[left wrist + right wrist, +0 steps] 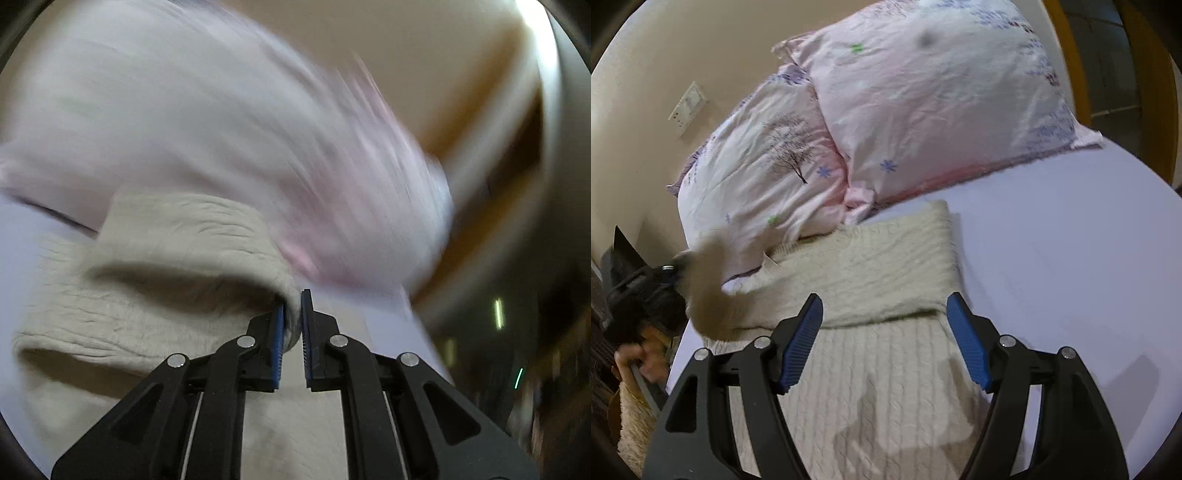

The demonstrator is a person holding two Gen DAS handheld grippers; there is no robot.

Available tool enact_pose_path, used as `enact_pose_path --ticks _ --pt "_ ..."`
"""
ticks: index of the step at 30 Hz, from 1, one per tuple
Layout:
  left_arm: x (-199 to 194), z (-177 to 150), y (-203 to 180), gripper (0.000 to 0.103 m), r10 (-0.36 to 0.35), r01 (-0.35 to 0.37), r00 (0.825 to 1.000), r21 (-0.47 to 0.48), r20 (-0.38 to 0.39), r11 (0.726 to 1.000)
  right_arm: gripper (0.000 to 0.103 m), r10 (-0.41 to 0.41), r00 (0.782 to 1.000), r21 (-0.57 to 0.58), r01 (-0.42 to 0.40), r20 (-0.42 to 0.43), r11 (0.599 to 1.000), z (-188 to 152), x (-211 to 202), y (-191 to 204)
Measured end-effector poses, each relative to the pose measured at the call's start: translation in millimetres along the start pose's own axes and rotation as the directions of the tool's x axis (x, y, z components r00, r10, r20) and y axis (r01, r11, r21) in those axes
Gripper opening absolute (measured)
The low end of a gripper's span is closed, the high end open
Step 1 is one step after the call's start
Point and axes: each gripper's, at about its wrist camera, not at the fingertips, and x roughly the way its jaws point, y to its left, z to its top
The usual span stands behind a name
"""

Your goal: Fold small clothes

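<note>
A cream cable-knit sweater [879, 332] lies on the lavender bed sheet [1071, 277], its far part folded over the near part. My left gripper [292, 321] is shut on an edge of the sweater [155, 266] and lifts it off the bed; the left wrist view is motion-blurred. In the right wrist view the left gripper [670, 277] shows at the left, holding a blurred raised piece of the sweater. My right gripper [884, 317] is open and empty, hovering over the middle of the sweater.
Two pink floral pillows [923, 103] lie at the head of the bed, just beyond the sweater. A beige wall with a switch plate [687, 107] is at the left. A wooden door frame [1071, 55] stands at the far right.
</note>
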Motion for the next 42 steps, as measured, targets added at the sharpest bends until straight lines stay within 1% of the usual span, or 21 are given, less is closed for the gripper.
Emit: enact_pose_path --ticks 2,4,6,8,10,13,16,20,23,25,28,31,32,33,34,35,36,38,39,41,42 --pt "38 -23 -21 0.007 0.004 0.003 0.99 0.05 -0.142 0.999 0.069 0.006 1.0 0.02 -0.005 -0.022 1.0 -4 -5 -8" --pt "36 -38 -22 0.007 0.012 0.0 0.986 0.071 -0.168 0.997 0.072 0.021 0.999 0.015 -0.021 -0.025 1.0 -13 -23 -17" --pt "2 -50 -18 0.007 0.04 -0.025 0.992 0.12 -0.123 0.992 0.078 0.034 0.999 -0.005 -0.034 -0.024 0.999 -23 -40 -24" --pt "-49 -63 -7 0.019 0.063 -0.054 0.996 0.136 -0.064 0.989 0.079 0.076 0.996 -0.005 -0.076 -0.042 0.997 -35 -56 -32" --pt "-94 -74 11 0.047 0.09 -0.087 0.996 0.111 -0.022 0.99 0.079 0.156 0.984 0.032 -0.154 -0.082 0.988 -50 -72 -44" --pt "-182 -114 41 0.053 0.181 -0.185 0.982 0.052 0.06 0.981 0.079 0.206 0.975 0.085 -0.199 -0.088 0.976 -73 -96 -59" --pt "-233 -146 59 0.055 0.275 -0.275 0.953 -0.018 0.129 0.961 0.079 0.116 0.992 0.048 -0.113 -0.055 0.992 -75 -107 -53" --pt "-259 -174 61 0.065 0.285 -0.279 0.942 -0.058 0.178 0.959 0.068 0.116 0.99 -0.027 -0.118 -0.075 0.993 -34 -68 8" --pt "-251 -185 46 0.072 0.351 -0.359 0.915 0.0 0.2 0.933 0.061 0.034 0.995 -0.088 -0.043 -0.098 0.995 20 8 79" --pt "-247 -189 38 0.079 0.356 -0.366 0.91 0.007 0.215 0.931 0.052 -0.049 0.99 -0.091 0.037 -0.135 0.995 47 59 107" --pt "-249 -199 38 0.081 0.32 -0.322 0.919 -0.027 0.23 0.946 0.046 -0.212 0.957 -0.099 0.196 -0.197 0.976 72 139 136" --pt "-251 -206 47 0.081 0.336 -0.328 0.915 -0.072 0.223 0.942 0.045 -0.35 0.904 -0.107 0.334 -0.245 0.936 78 192 138" --pt "-252 -208 50 0.081 0.343 -0.333 0.913 -0.08 0.221 0.939 0.036 -0.378 0.885 -0.105 0.363 -0.273 0.926 78 207 133" --pt "-253 -209 54 0.081 0.347 -0.335 0.912 -0.09 0.218 0.938 0.007 -0.377 0.879 -0.102 0.364 -0.292 0.926 77 213 128" --pt "-253 -209 57 0.081 0.349 -0.336 0.912 -0.097 0.217 0.937 0.005 -0.345 0.887 -0.083 0.336 -0.308 0.938 76 214 121" --pt "-254 -209 63 0.081 0.353 -0.336 0.91 -0.111 0.217 0.935 0.005 -0.294 0.91 -0.046 0.293 -0.293 0.955 78 208 117" --pt "-255 -209 66 0.081 0.353 -0.334 0.91 -0.12 0.218 0.935 0.005 -0.204 0.953 0.017 0.213 -0.222 0.977 84 187 110" --pt "-255 -209 72 0.081 0.344 -0.321 0.913 -0.136 0.219 0.937 0.005 -0.056 0.996 0.085 0.062 -0.071 0.995 93 142 98" --pt "-254 -210 75 0.081 0.337 -0.313 0.916 -0.139 0.217 0.939 0.006 -0.033 0.999 0.104 0.031 0.017 0.994 92 112 85" --pt "-251 -211 77 0.081 0.322 -0.298 0.922 -0.137 0.213 0.945 0.015 -0.082 0.996 0.129 0.078 0.027 0.989 80 83 59" --pt "-249 -213 78 0.081 0.313 -0.29 0.927 -0.134 0.208 0.948 0.03 -0.115 0.993 0.141 0.113 0.002 0.984 70 70 43"
